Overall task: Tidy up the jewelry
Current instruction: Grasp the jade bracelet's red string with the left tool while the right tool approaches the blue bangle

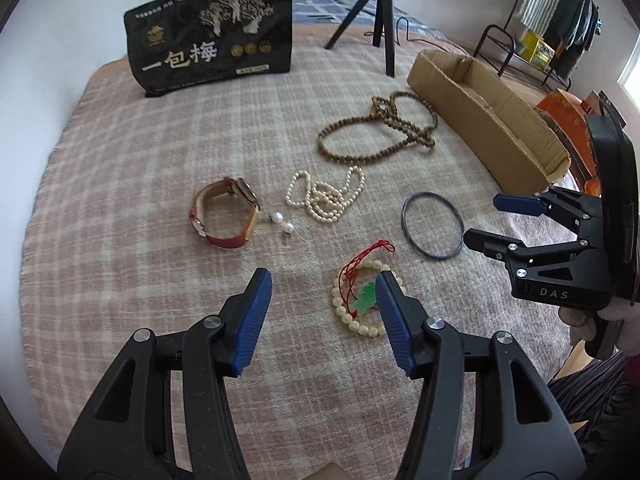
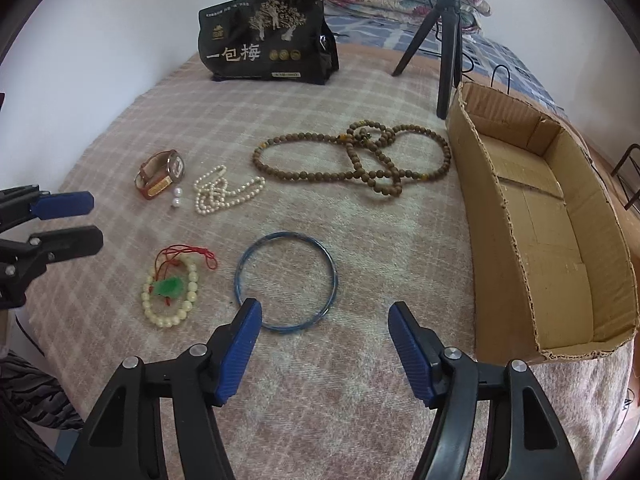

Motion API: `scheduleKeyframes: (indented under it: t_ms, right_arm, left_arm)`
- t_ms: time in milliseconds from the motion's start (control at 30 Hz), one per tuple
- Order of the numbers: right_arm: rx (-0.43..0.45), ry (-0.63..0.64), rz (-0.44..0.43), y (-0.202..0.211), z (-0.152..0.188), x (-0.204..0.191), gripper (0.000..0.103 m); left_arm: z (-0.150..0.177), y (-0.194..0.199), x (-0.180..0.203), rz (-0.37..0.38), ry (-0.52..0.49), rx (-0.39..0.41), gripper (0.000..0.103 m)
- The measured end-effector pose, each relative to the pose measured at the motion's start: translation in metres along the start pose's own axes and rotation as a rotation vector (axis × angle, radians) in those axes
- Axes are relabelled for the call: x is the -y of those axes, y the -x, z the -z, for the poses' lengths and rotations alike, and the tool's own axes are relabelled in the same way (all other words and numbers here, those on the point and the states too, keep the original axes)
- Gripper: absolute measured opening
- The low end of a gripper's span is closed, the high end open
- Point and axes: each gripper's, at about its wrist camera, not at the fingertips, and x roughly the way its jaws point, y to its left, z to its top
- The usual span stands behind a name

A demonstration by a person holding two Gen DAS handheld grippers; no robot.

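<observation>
Jewelry lies on a checked blanket (image 1: 140, 200). A cream bead bracelet with a green pendant and red cord (image 1: 356, 300) (image 2: 170, 292) lies just ahead of my open, empty left gripper (image 1: 322, 286), by its right finger. A blue bangle (image 2: 286, 282) (image 1: 433, 226) lies just ahead of my open, empty right gripper (image 2: 324, 312). Farther off are a red-strap watch (image 1: 224, 212) (image 2: 160, 174), two loose pearls (image 1: 282, 222) (image 2: 177, 197), a pearl necklace (image 1: 326, 198) (image 2: 224, 194) and a long brown bead necklace (image 1: 380, 130) (image 2: 356, 164).
An open, empty cardboard box (image 2: 536, 216) (image 1: 480, 120) lies at the right. A black snack bag (image 1: 208, 36) (image 2: 268, 40) and a black tripod (image 1: 380, 12) (image 2: 444, 40) stand at the back. Each gripper shows in the other's view: right (image 1: 486, 220), left (image 2: 88, 220).
</observation>
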Motion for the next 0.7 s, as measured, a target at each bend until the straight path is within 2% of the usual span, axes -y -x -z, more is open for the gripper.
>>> scheduleKeyframes:
  t_ms: [67,200,267,333,367,700]
  right_arm:
    - [-0.008,-0.002,-0.002,-0.004,0.0,0.0,0.066]
    - [0.009,-0.015,-0.039,-0.005,-0.001,0.002,0.065]
    - [0.021,0.002,-0.047,-0.005,-0.001,-0.002,0.072]
    - [0.037,0.031,-0.024,-0.006,0.0,-0.008,0.088]
    - [0.041,0.044,-0.016,-0.006,0.0,-0.01,0.09]
    - [0.025,0.079,0.017,-0.023,-0.002,-0.013,0.092]
  left_arm:
    - [0.0,-0.007,0.003,0.004,-0.015,-0.013,0.05]
    - [-0.002,-0.015,0.01,0.019,-0.045,-0.014,0.049]
    - [-0.003,-0.019,0.012,0.025,-0.059,-0.013,0.045]
    - [-0.003,-0.025,0.015,0.024,-0.075,-0.022,0.041]
    - [-0.004,-0.028,0.016,0.024,-0.081,-0.026,0.04]
    - [-0.011,-0.049,0.019,0.053,-0.087,-0.049,0.04]
